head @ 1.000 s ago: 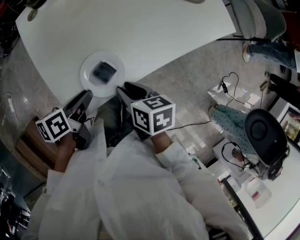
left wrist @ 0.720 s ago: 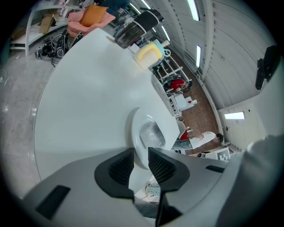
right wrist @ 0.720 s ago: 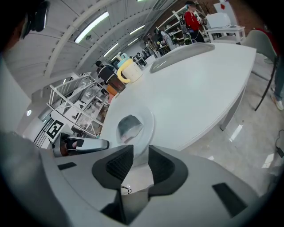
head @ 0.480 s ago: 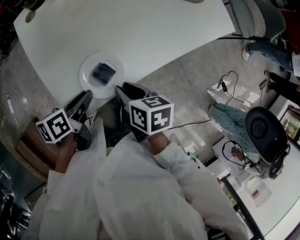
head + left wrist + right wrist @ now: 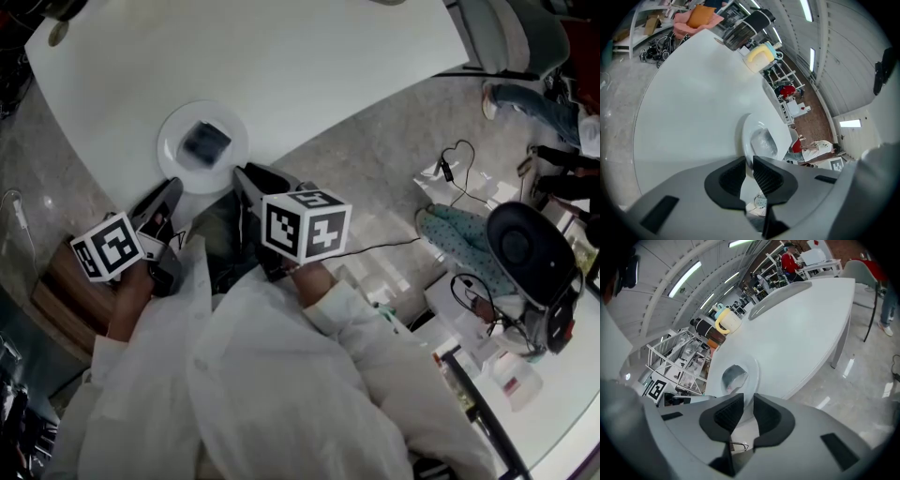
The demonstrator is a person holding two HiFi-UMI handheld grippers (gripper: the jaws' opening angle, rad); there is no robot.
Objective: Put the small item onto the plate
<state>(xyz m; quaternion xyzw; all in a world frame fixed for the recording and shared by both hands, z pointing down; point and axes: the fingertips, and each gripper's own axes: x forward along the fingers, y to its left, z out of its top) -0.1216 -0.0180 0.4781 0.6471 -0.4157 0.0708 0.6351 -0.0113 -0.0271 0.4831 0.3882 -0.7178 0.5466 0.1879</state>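
The small item (image 5: pixel 206 142) lies on the plate (image 5: pixel 171 150), near the table (image 5: pixel 309 66) edge. Beside it, the left gripper (image 5: pixel 174 187) is barely parted and empty; the right gripper (image 5: pixel 244 174) (jaws have just been closing) is a slit apart and also empty. Beyond them stands a yellow jug (image 5: pixel 725 320).

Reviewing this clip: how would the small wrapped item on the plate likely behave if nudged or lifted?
The small item lies flat, so it probably won't roll. Its shiny wrapper may slide on the smooth plate. It looks thin, likely light.
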